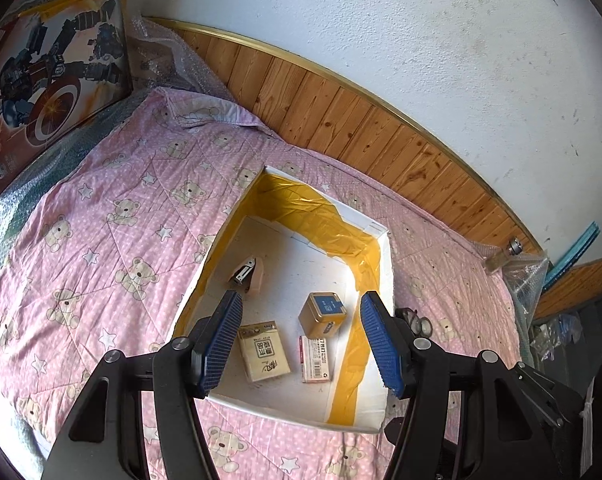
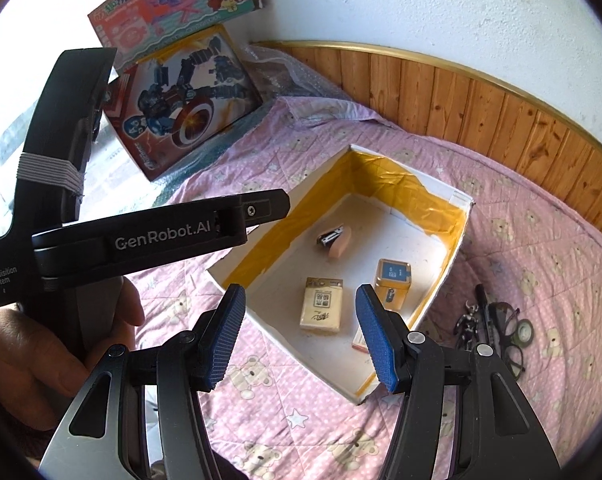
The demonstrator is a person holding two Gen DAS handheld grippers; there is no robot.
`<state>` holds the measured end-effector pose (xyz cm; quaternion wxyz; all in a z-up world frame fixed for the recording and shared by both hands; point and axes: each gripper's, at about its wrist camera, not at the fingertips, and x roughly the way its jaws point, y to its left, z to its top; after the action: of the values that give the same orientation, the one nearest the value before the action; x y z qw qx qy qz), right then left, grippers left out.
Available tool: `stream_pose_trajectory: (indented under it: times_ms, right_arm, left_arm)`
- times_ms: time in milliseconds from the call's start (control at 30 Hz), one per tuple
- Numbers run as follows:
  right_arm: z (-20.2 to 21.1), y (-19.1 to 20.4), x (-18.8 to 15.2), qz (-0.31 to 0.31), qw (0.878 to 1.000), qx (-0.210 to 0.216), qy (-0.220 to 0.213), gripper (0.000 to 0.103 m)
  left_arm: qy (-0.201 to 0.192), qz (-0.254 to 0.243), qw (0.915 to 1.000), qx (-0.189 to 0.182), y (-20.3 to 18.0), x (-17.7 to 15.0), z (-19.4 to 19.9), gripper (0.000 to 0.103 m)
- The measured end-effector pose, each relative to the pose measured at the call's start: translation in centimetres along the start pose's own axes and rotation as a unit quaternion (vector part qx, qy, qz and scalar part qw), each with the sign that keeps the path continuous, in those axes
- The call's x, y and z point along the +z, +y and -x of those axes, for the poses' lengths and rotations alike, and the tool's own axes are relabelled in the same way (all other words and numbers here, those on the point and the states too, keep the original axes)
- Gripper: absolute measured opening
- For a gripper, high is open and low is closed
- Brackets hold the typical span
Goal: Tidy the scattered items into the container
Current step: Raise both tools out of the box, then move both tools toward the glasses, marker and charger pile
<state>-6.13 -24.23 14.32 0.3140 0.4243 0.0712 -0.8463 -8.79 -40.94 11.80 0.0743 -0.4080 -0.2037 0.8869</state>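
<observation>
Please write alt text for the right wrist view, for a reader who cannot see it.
An open white box on a pink bedspread holds a stapler, a gold tin and a tissue pack. Glasses lie outside; the empty right gripper has open jaws.

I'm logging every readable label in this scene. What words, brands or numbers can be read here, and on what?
"GenRobot.AI": on the left gripper's body.
"Data Acquisition System": on the same body, further back.
Tan packet: Chinese print, too blurred to read.
Gold tin: blue label, too small.
White-pink box: print unreadable.
Robot toy box and pink toy box: lettering too blurred.
</observation>
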Motion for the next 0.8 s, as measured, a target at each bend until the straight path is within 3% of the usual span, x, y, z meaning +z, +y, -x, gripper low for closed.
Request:
stream_pose_trajectory:
  times_ms: [600, 800]
  right_arm:
    - [5.1, -2.2, -6.0, -0.076, 0.994, 0.069, -0.045, 0.061]
    - [6.7, -3.9, -7.6, -0.109, 0.989, 0.087, -0.057, 0.061]
  left_arm:
    - [-0.026, -0.016, 0.9983, -0.048, -4.3, -4.6, 3.4, 0.063]
    - [-0.034, -0.031, 0.9979, -0.046, -4.7, -5.9, 4.4, 0.063]
